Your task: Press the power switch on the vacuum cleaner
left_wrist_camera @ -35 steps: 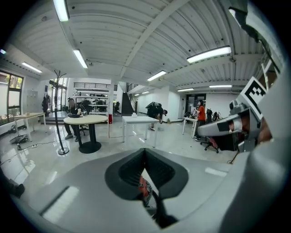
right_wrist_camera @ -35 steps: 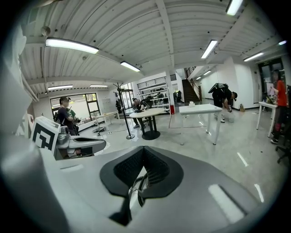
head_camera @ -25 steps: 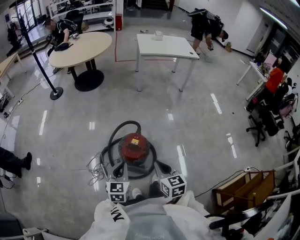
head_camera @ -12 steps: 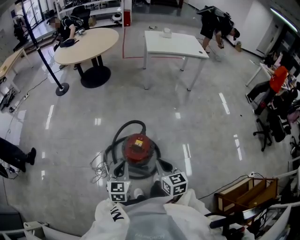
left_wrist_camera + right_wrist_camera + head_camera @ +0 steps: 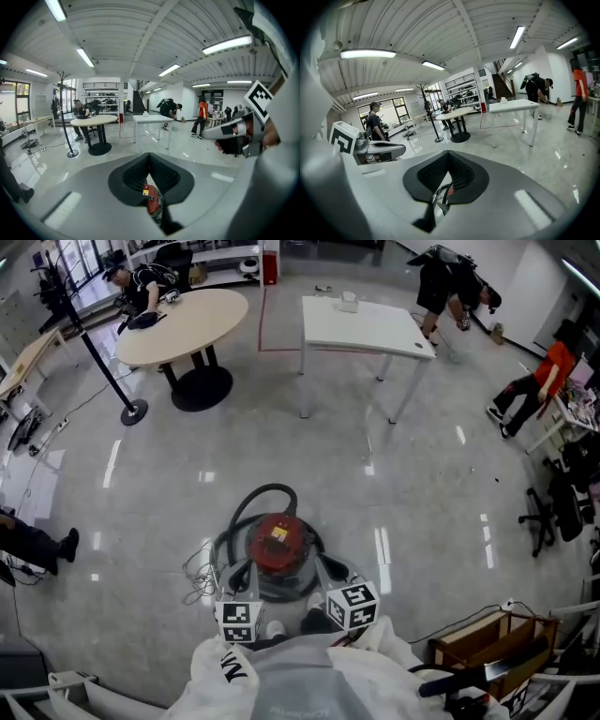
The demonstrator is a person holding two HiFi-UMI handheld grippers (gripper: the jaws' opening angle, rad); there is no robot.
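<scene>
Closing in on the round red-topped vacuum cleaner (image 5: 277, 542).
The left gripper (image 5: 235, 576) and right gripper (image 5: 329, 570) hover beside it, each pair of jaws pinched together, empty.

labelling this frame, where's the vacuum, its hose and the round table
vacuum (image 5: 280, 549): head view, on its red lid
hose (image 5: 266, 488): head view, top of the black loop
round table (image 5: 187, 322): head view, middle of its beige top
</scene>
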